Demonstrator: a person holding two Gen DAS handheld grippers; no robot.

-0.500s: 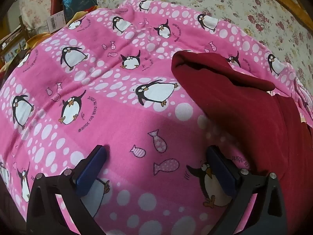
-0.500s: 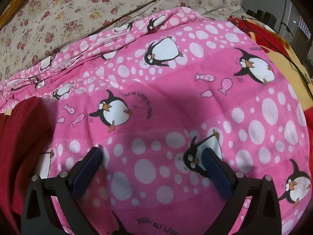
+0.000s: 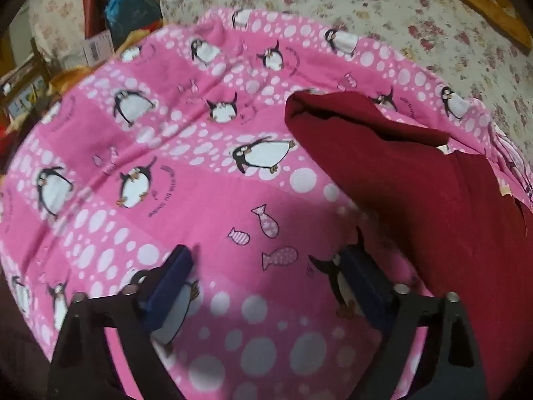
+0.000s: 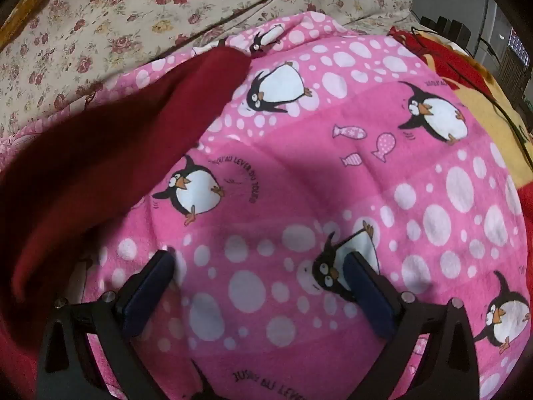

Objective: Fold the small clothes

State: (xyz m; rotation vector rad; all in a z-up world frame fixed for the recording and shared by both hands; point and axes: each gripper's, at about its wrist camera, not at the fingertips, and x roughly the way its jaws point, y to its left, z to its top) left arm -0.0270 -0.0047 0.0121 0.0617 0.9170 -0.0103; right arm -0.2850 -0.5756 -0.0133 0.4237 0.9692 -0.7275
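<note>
We found the dark red garment (image 3: 416, 193) lying on the pink penguin blanket (image 3: 186, 180) between our two tools: ahead and to the right of the left gripper (image 3: 269, 273), ahead and to the left of the right gripper (image 4: 260, 276). Both grippers stood with their jaws spread wide and nothing between them, the blanket showing plainly in each gap. In the left wrist view the garment's long axis ran from a rounded, folded end far ahead of the fingers back toward us along the right side, and its near part passed just beside the right-hand fingertip (image 3: 353, 260); we judged the left gripper the nearer of the two, needing mainly a sideways shift to reach the cloth edge. In the right wrist view the same garment (image 4: 110, 153) swept up the left side, its far tip near the floral bedcover (image 4: 140, 16). Much stayed uncertain for us: the garment's near end was cut off by the frame edge in both views, its layers and hems were lost in shadow, and motion blur softened the left view, so we could not tell what kind of garment it was or how many folds it already had.
</note>
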